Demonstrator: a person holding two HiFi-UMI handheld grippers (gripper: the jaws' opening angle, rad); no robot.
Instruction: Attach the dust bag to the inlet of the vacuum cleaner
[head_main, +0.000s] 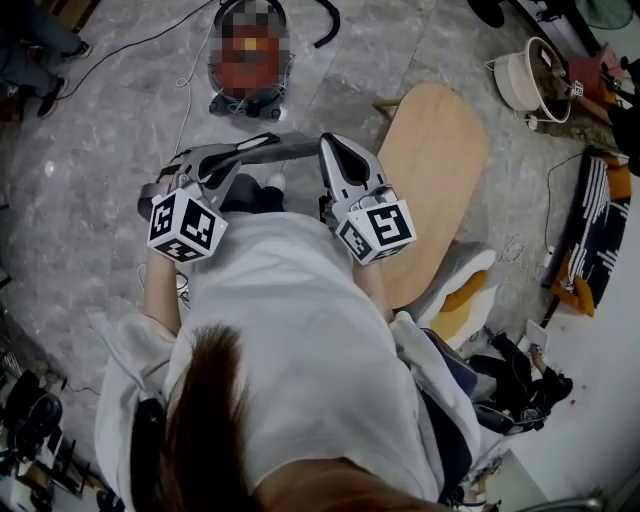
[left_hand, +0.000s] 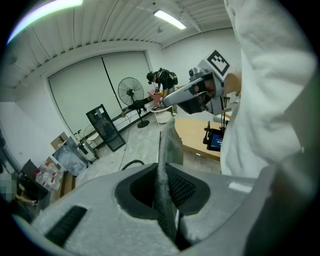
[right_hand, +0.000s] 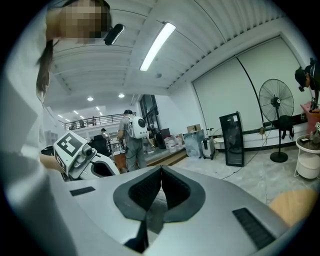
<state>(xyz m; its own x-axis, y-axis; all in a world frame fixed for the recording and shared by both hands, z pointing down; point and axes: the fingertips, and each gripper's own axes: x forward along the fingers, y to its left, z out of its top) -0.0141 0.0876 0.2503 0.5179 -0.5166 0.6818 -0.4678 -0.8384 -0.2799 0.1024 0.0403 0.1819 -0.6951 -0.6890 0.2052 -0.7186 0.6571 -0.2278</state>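
L tongs (left_hand: 165, 192) clamped on grey dust bag (left_hand: 169, 145). R tongs (right_hand: 160, 185) pressed together on bag's far edge. Bag hangs stretched btwn both, in front of person. Vacuum (head_main: 248, 65) on floor ahead, well apart from bag.

Head view steeply downward; gripper views (roughly level) share the fan (left_hand: 131, 91).
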